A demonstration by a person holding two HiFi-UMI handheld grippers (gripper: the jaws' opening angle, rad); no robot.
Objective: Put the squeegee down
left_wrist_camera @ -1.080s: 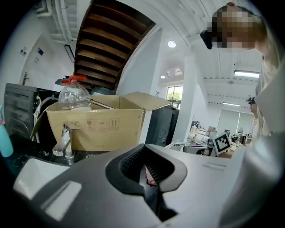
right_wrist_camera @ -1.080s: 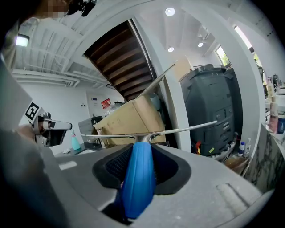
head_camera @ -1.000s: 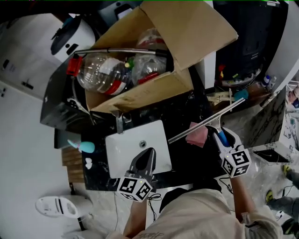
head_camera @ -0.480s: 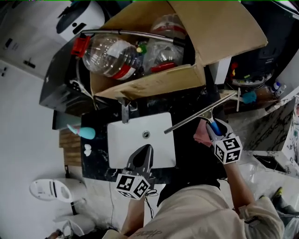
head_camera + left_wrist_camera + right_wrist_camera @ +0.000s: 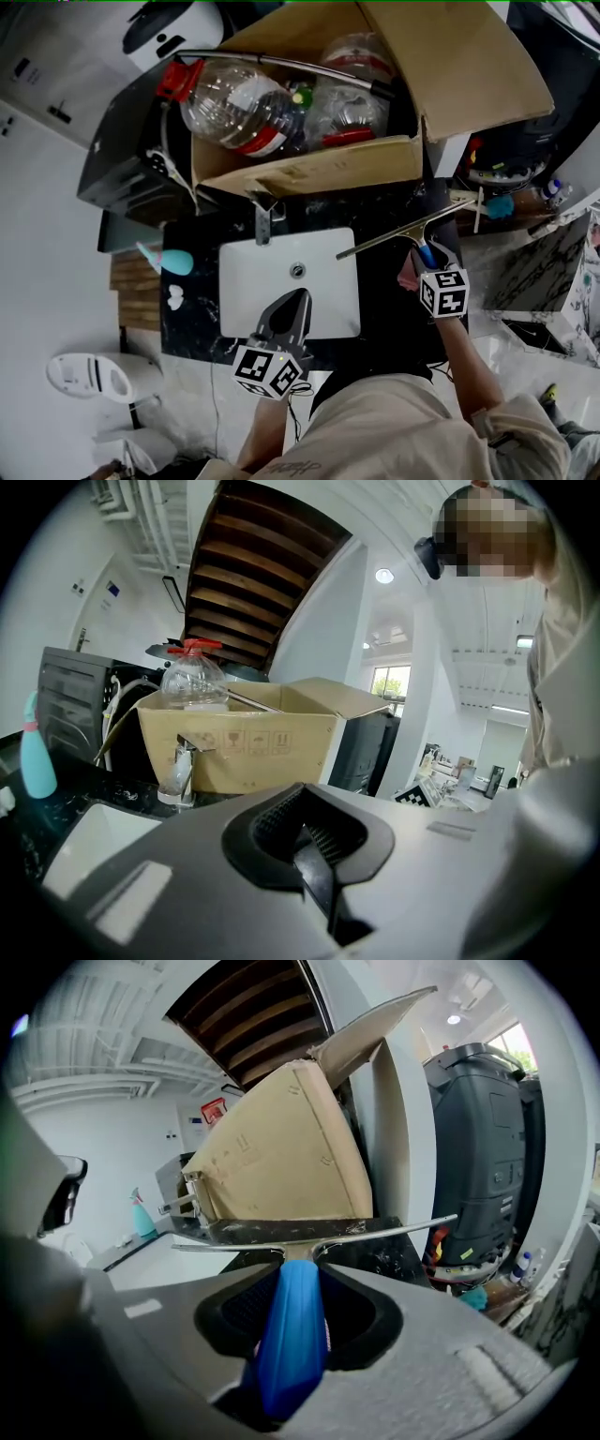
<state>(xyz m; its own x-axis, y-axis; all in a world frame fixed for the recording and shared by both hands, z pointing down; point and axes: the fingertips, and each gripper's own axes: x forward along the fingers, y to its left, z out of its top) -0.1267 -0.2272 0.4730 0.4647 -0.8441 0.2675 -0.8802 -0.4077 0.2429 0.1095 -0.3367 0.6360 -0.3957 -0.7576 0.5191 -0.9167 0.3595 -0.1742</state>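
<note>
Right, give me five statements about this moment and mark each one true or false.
1. The right gripper is shut on the squeegee, at its blue handle. True.
2. The left gripper hovers over the white sink, jaws together and empty. True.
3. The squeegee lies flat in the sink. False: the right gripper holds it up off the counter.
4. The cardboard box is empty. False: the box holds plastic bottles.
5. The teal bottle stands right of the sink. False: in the head view the teal bottle is left of it.
</note>
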